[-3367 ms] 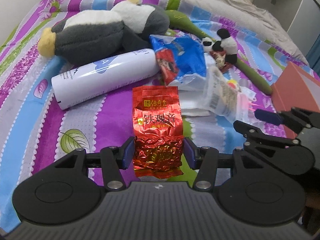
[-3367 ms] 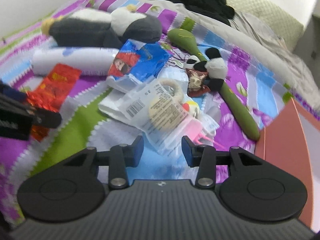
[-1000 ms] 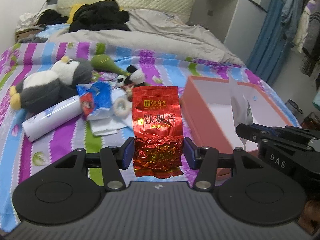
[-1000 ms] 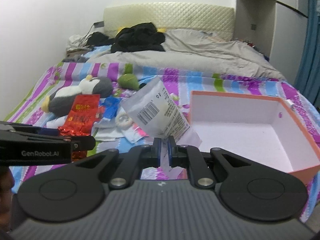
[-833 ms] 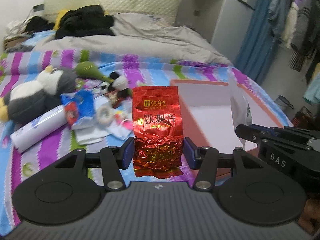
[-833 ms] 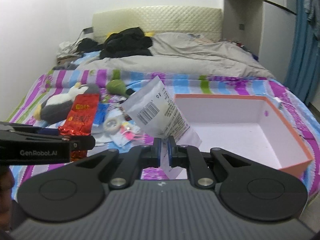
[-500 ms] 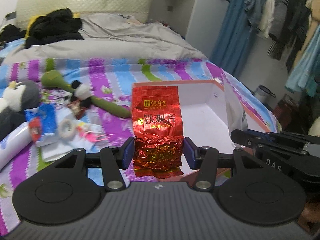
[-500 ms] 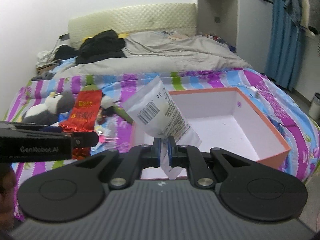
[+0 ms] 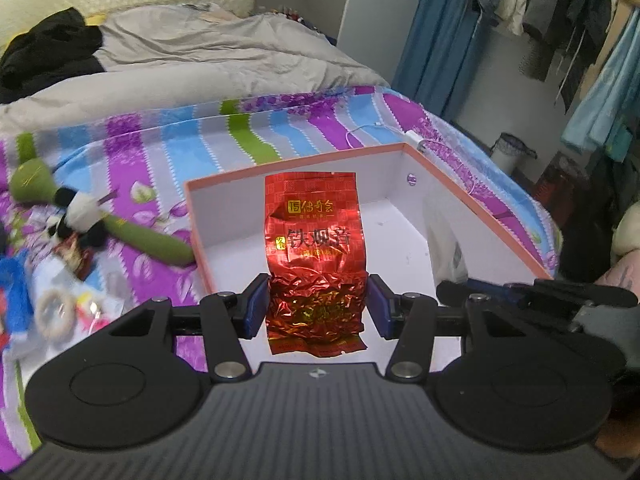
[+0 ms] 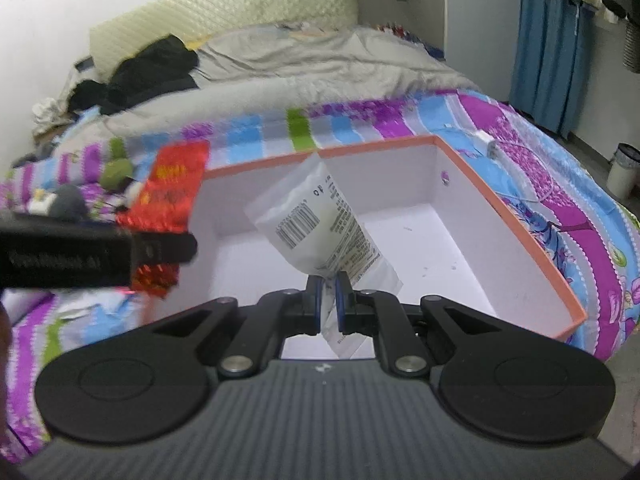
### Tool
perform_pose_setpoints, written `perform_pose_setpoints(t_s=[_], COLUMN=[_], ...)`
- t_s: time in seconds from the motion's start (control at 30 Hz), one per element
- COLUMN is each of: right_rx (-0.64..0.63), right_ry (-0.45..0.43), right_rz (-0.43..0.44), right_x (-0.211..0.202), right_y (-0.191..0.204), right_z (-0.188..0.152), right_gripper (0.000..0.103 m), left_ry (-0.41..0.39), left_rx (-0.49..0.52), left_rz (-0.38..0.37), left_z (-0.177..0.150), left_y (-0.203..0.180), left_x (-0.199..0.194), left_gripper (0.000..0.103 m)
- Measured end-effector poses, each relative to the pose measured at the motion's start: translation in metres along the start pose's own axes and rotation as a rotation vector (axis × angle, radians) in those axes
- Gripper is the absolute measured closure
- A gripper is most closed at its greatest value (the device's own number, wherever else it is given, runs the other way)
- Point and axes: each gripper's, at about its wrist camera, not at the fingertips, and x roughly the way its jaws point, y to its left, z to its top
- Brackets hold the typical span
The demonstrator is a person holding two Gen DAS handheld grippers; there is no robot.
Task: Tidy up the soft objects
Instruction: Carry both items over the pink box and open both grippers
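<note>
Bedroom, striped bedspread (image 9: 256, 132); orange box (image 9: 472, 200) open, empty, ahead of both fingers. Red foil packet (image 9: 316, 256) clamped upright between left gripper (image 9: 318, 306) fingers. Clear plastic pouch (image 10: 320, 228) pinched by corner in right gripper (image 10: 328, 304) fingers. Risk: pouch slipped from thin corner hold, or packets dropped short of box rim if released early.

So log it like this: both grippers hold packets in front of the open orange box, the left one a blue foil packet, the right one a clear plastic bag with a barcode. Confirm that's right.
Not quite. The foil packet in the left gripper is red, not blue, as the left wrist view shows. The rest stands: the right gripper is shut on the clear plastic bag with a barcode, and both are in front of the open orange box.
</note>
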Motion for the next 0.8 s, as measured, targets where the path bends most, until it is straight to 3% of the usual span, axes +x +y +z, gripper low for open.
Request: perform_pose_setpoints(t_s=[0.2,0.37,0.43,0.47,0.5,0.53,0.8], right_rx=[0.023,0.056,0.073,0.077,0.076,0.07,0.064], right_ry=[0.049,0.094,0.114,0.118,0.118,0.116,0.082], right_rz=[-0.025,-0.041,-0.025,-0.02,-0.018,-0.01,0.018], right_x=[0.037,0.057,0.062,0.062,0.061,0.06,0.03], right_y=[-0.022,-0.034,-0.036,-0.036,-0.036,-0.034,-0.024], right_z=[0.007,0.007,0.008,0.008,0.007,0.006,0.005], right_gripper=[0.091,0.089,0.083,0.07,0.061,0.06,0.06], left_ry=[0.049,0.093,0.115,0.122,0.125,0.124,0.095], left_rx=[0.045,0.047,0.038,0.034,0.03,0.025,0.009], left_rz=[-0.03,-0.042,-0.038,-0.038,-0.038,-0.038,-0.03], left_z=[0.03,0.036,0.037,0.037,0.036,0.035,0.027], left_y=[-0.012,-0.011,-0.009,-0.008,-0.007,-0.006,-0.006], left_x=[0.055,0.09,0.1,0.103,0.103,0.102,0.072], left_gripper=[0.045,0.042,0.034,0.033,0.033,0.033,0.033])
